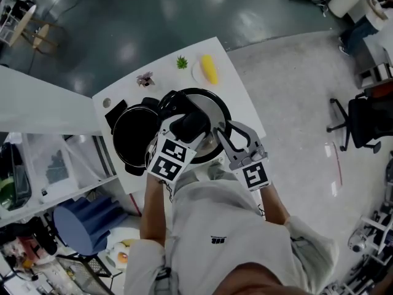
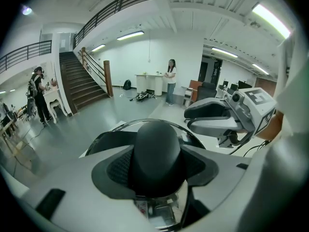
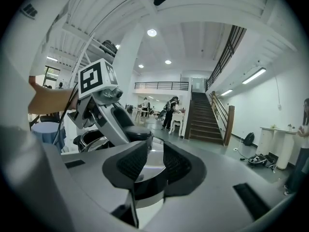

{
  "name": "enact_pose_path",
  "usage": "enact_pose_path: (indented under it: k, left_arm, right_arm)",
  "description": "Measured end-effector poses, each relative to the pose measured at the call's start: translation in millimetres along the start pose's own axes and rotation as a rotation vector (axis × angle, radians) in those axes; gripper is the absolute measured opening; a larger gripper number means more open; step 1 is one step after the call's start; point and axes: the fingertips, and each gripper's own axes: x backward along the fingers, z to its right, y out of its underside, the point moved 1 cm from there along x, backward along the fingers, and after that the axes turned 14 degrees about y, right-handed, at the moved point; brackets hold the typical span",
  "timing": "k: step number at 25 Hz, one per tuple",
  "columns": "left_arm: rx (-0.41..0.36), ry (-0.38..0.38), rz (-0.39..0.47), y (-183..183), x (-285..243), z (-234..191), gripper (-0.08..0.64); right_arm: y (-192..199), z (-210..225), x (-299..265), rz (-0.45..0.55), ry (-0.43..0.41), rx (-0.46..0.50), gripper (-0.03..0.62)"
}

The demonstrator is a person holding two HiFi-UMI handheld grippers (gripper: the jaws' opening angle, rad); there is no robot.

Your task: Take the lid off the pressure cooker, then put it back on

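Observation:
The open black pressure cooker pot (image 1: 132, 137) stands on the white table (image 1: 239, 85). Its round lid (image 1: 215, 106), black with a chrome rim, hangs in the air to the right of the pot. My left gripper (image 1: 191, 125) is shut on the lid's black domed knob (image 2: 157, 151), which fills the gap between the pads. My right gripper (image 1: 220, 131) is shut on the lid's near edge (image 3: 152, 153), one pad on each side of it. In the right gripper view the pot (image 3: 89, 139) shows low at the left, behind my left gripper (image 3: 128, 129).
At the table's far end lie a yellow item on a white plate (image 1: 209, 69), a small green plant (image 1: 182, 62) and a small purple flower (image 1: 145, 78). A blue stool (image 1: 86, 220) stands at the lower left, an office chair (image 1: 362, 118) at the right.

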Motion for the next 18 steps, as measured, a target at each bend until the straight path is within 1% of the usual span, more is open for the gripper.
enact_pose_path:
  k: [7,13,18]
  left_arm:
    - [-0.020,0.048,-0.012,25,44,-18,0.287]
    - [-0.039,0.070,-0.035,49,78,-36,0.287]
    - [-0.046,0.085,-0.060,71,96,-50,0.287]
  right_arm:
    - [-18,-42,-21,0.001,0.021,-0.003,0.107]
    - [-27,-80,-37,-0.013,0.030,0.000,0.107]
    - [-32,-108,-48,-0.028,0.026,0.010,0.107]
